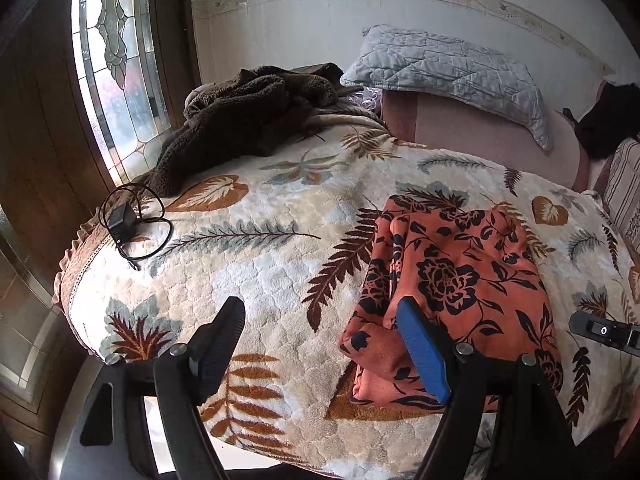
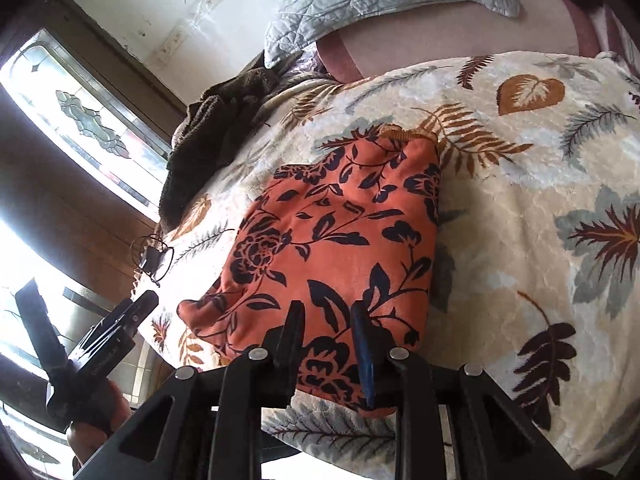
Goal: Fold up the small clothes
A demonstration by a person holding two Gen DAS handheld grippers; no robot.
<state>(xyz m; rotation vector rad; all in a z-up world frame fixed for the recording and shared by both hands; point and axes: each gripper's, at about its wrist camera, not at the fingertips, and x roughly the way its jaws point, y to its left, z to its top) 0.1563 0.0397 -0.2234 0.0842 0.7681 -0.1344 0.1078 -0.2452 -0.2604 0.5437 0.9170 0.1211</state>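
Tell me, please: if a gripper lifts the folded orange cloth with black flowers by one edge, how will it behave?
The orange floral cloth would probably droop and unfold: its layers lie loose. It looks light. Its soft surface seems unlikely to slip from the fingers.

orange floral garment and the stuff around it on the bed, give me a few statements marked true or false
1. The orange floral garment lies folded on the leaf-print blanket. True.
2. The left hand-held gripper is clamped on the garment. False: its jaws stand wide apart, holding nothing.
3. A black charger with its cable lies near the blanket's edge by the window. True.
4. The dark brown fleece lies on top of the orange garment. False: it is heaped well apart, at the far end of the bed.
5. The right hand-held gripper hovers at the garment's near edge with a narrow gap between its jaws. True.
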